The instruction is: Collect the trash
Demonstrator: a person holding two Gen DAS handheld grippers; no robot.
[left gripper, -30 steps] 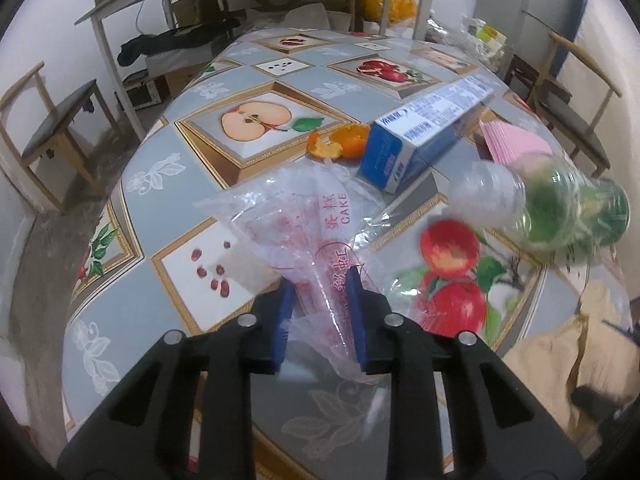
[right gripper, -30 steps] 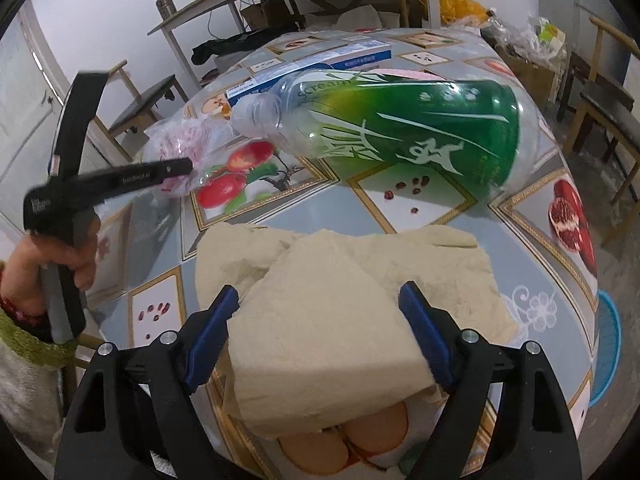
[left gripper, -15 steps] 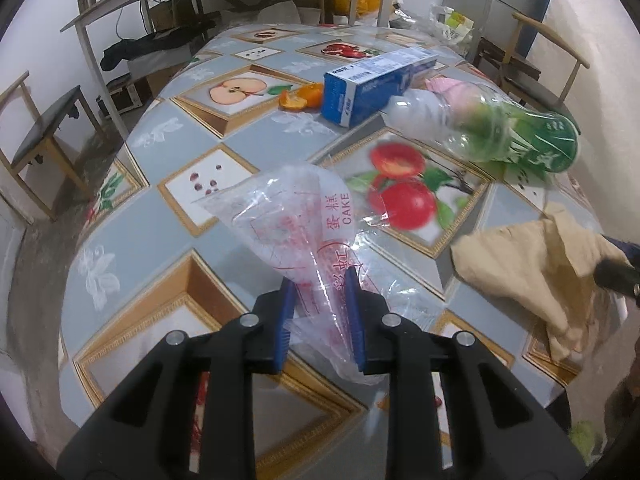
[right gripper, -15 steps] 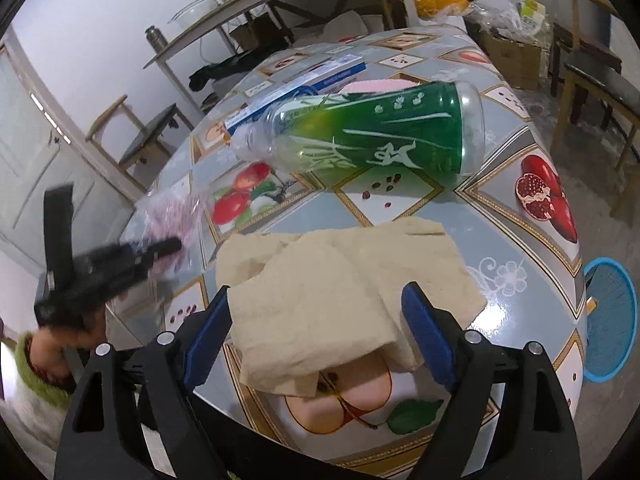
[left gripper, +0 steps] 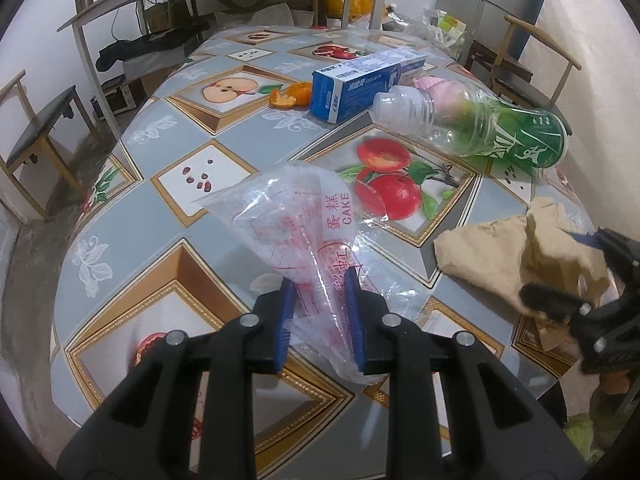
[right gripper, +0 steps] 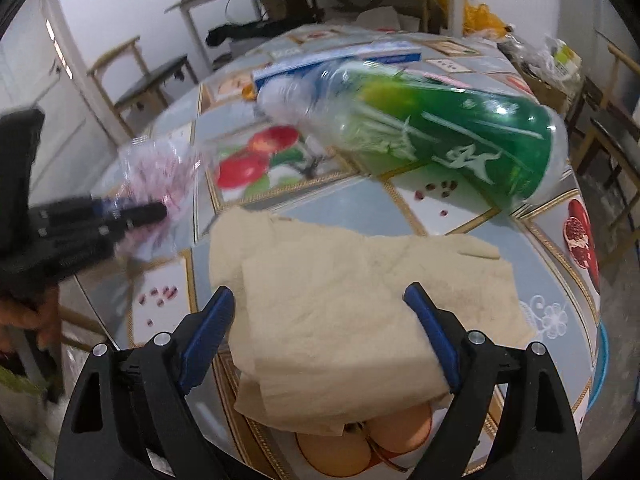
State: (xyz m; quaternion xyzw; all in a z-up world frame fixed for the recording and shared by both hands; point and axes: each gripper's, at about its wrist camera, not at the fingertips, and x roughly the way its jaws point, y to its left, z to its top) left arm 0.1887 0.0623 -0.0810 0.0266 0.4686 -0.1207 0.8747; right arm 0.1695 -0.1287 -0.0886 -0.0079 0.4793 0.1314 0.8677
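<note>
My left gripper (left gripper: 320, 284) is shut on a clear plastic cake bag (left gripper: 296, 216) with red print, held above the table's near edge. The bag also shows in the right wrist view (right gripper: 160, 164). My right gripper (right gripper: 320, 300) is open, its fingers on either side of a crumpled beige paper towel (right gripper: 340, 304) that lies on the table. In the left wrist view the towel (left gripper: 508, 248) is at the right, with the right gripper (left gripper: 576, 276) over it. An empty green-labelled plastic bottle (left gripper: 492, 124) lies on its side beyond the towel.
A blue and white toothpaste box (left gripper: 360, 84) and orange peel (left gripper: 292, 96) lie further back on the fruit-patterned tablecloth (left gripper: 160, 216). Wooden chairs (left gripper: 36, 136) stand left and right of the table. A metal shelf (left gripper: 160, 4) stands behind.
My left gripper has drawn back towards the table's near edge, carrying the bag. My right gripper has stayed open around the paper towel, with the view shifting slightly.
</note>
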